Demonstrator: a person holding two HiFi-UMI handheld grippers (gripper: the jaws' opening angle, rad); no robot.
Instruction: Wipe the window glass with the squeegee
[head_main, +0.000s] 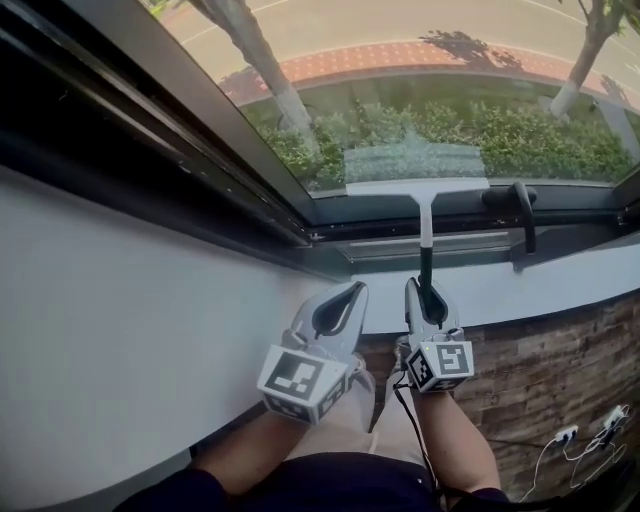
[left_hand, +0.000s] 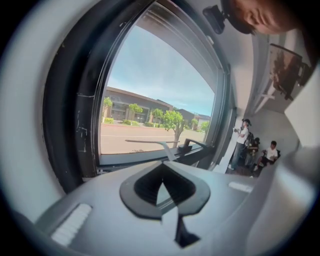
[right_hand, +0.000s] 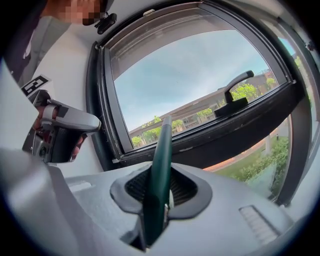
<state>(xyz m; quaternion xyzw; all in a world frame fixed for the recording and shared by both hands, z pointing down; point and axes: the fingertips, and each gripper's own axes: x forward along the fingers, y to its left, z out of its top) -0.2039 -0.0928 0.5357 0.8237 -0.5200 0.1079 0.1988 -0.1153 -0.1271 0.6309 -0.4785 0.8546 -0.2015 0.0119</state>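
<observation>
Outside the window glass (head_main: 400, 80) lie a road, trees and a hedge; indoors a white sill (head_main: 150, 330) runs under the dark frame (head_main: 200, 150), with wood-look flooring (head_main: 560, 370) and some cables (head_main: 590, 430) below.

The squeegee (head_main: 424, 215) stands upright with its pale blade across the bottom of the pane, just above the frame. Whether the rubber actually presses the glass is hard to tell from above. The right gripper (head_main: 422, 288) is clamped on the dark handle's lower end. The left gripper (head_main: 352, 295) hangs beside it, jaws closed together on nothing.

One claw far down a long handle gives poor leverage, so the blade could probably tip off the pane and leave streaks. The window handle (head_main: 522, 215) sits just right of the blade's end, and a sideways pass could catch it.
</observation>
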